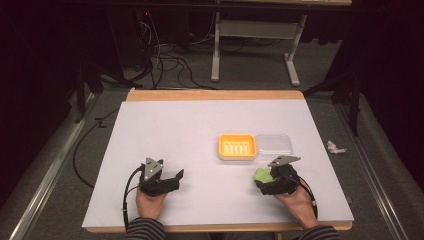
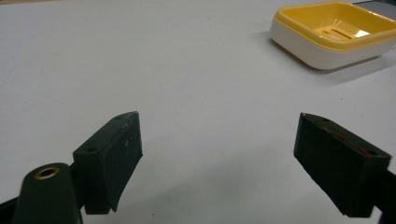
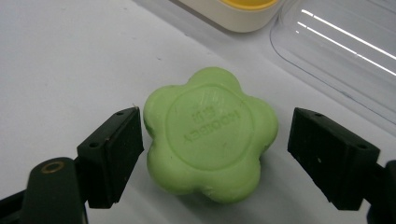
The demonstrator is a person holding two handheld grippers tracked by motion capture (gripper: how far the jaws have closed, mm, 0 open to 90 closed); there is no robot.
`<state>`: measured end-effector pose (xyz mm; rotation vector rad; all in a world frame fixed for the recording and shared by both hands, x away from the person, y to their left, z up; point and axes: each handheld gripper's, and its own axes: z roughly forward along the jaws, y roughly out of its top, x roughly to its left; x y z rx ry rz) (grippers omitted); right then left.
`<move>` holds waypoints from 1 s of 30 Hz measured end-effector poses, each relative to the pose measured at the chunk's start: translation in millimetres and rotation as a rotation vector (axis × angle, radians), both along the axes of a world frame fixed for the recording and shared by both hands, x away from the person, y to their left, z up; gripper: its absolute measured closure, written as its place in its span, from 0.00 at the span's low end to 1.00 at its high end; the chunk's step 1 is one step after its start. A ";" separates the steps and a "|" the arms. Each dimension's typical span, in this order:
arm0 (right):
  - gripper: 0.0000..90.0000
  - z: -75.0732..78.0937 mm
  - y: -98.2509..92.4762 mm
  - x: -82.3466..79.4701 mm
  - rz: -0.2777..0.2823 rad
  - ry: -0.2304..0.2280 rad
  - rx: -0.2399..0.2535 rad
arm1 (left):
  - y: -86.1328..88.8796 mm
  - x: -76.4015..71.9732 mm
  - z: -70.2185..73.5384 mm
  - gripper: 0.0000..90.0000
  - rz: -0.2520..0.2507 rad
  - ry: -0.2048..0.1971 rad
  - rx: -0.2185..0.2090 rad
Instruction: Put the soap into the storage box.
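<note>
A green flower-shaped soap (image 3: 210, 135) lies flat on the white table, just in front of the soap dish. My right gripper (image 3: 217, 116) is open with the soap between its jaws; a narrow gap shows on each side, so neither pad presses on it. In the high view the soap (image 1: 261, 174) peeks out at the left of the right gripper (image 1: 266, 181). The soap dish (image 1: 237, 146), a yellow tray in a white base, sits at centre right, with a clear lid (image 1: 273, 144) beside it. My left gripper (image 1: 175, 179) rests open at the front left, nothing between its jaws.
The table (image 1: 175, 125) is covered in white, with a wooden edge at the back. The dish (image 2: 336, 32) stands far right of the left gripper (image 2: 219, 116). A crumpled paper (image 1: 336, 147) lies on the floor at right. Cables and a table frame (image 1: 216, 45) are beyond.
</note>
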<state>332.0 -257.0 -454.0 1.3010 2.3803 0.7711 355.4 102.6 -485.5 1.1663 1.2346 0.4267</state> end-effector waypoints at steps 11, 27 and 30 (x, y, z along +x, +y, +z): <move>0.26 -5.5 6.3 4.9 0.020 0.033 -0.032 | -0.5 0.4 -0.4 0.18 -0.001 0.004 0.006; 0.30 -9.0 5.7 8.3 0.047 0.063 -0.045 | -1.8 -0.4 -0.8 0.18 -0.005 -0.002 0.018; 0.30 -9.8 4.5 7.5 0.050 0.054 -0.039 | -0.2 0.6 -0.5 0.18 0.002 0.005 0.008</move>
